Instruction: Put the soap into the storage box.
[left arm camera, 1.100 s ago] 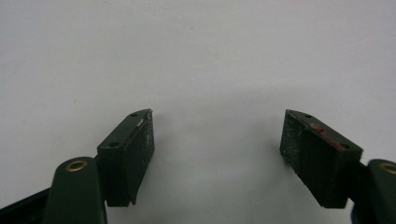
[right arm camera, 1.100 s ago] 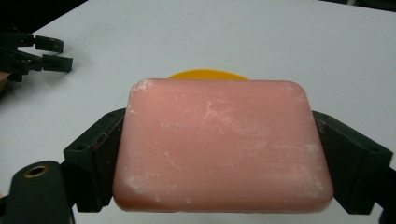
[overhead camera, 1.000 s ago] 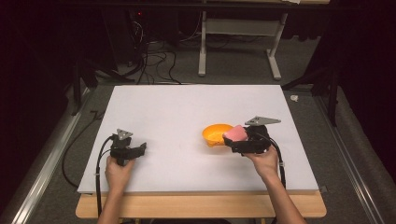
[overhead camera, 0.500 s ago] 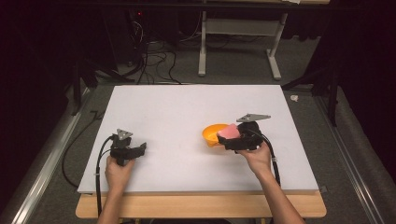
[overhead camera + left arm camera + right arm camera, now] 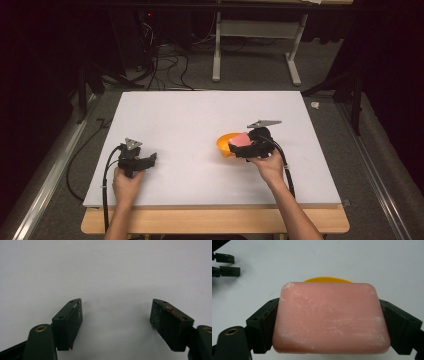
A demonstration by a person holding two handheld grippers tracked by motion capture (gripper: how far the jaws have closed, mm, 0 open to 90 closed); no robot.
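Right gripper (image 5: 239, 146) shifted left | soap (image 5: 331, 317) over bowl (image 5: 226, 143) | table (image 5: 200, 115)

High overview, two close tool views

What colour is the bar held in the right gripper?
Pink, with whitish scuffs; the bar shows best in the right gripper view.

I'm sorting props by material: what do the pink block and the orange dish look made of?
Pink block: probably bar soap, matte and waxy, with whitish scuffs and rounded corners. Orange dish: likely moulded plastic, judging by its smooth, uniform colour, though too little shows to be sure.
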